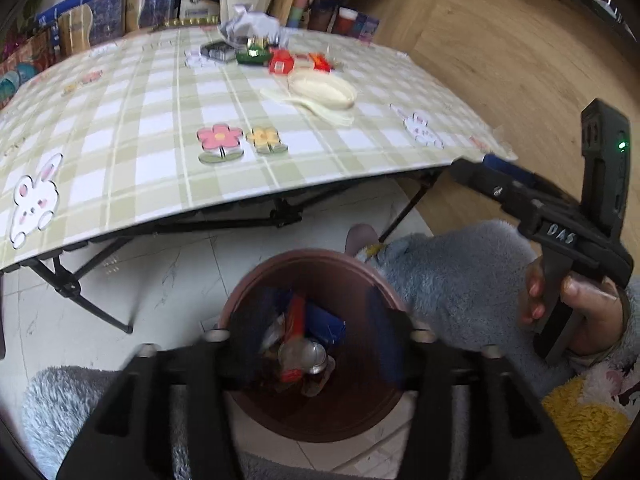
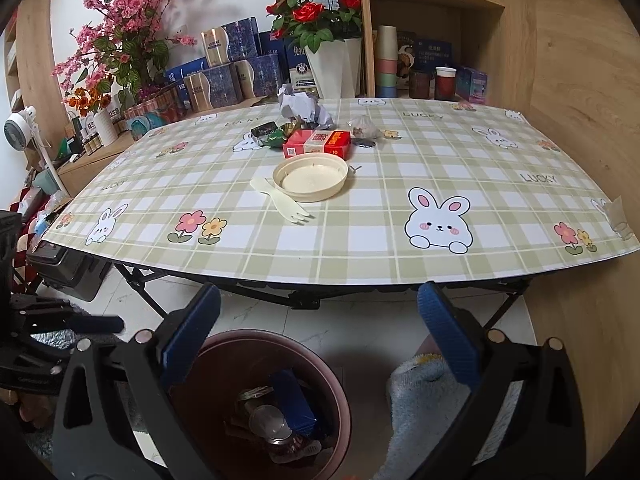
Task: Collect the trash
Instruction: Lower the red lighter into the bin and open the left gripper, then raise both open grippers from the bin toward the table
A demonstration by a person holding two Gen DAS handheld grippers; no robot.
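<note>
Trash lies jumbled in bin, axis unclear; both grippers' fingers spread.

Left gripper: pointing steeply down, fingers blurred, jaws parted, nothing pinched between them.
Right gripper: tilted downward, blue-padded fingers spread wide, gap empty.
Right hand: wrapped round the handle at the right edge of the left wrist view, fingers curled under, thumb on top.
Sleeve: fluffy grey-blue, covering the forearm up to the wrist.
</note>
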